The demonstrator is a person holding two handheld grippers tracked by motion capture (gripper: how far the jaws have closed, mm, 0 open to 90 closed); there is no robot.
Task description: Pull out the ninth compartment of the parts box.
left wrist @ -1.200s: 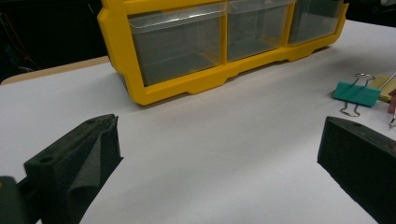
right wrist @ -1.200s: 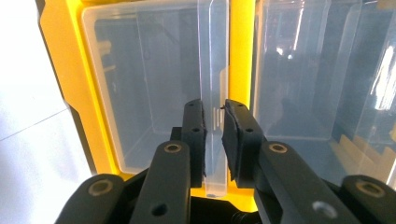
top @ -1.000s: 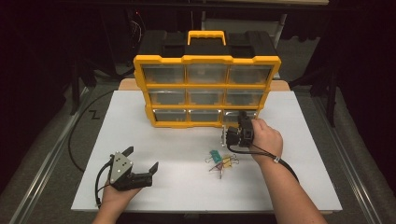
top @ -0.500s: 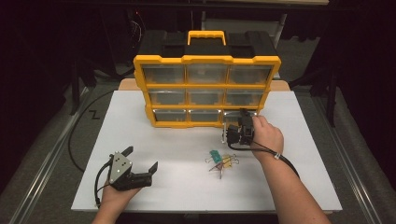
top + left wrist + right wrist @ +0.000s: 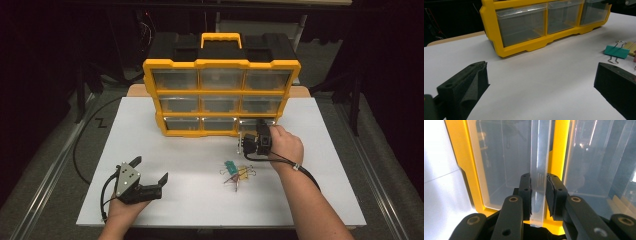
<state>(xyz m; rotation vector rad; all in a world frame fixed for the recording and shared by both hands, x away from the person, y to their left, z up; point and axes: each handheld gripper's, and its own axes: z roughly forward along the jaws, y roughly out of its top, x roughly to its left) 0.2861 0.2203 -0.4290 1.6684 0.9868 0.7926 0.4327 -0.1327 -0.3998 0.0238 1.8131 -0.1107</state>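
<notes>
At the bottom-right corner of the yellow organizer (image 5: 220, 95), the right gripper (image 5: 248, 142) had just been closing and was clenched on the clear drawer's front lip (image 5: 539, 170). A straight, level pull would suit best, judging by that thin lip. The left gripper (image 5: 150, 175) sat released, near the binder clips (image 5: 237, 172). Drawer contents were unreadable through glare.

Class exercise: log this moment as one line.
right gripper: closing on drawer front | left gripper: open, idle | binder clips: on table
</notes>
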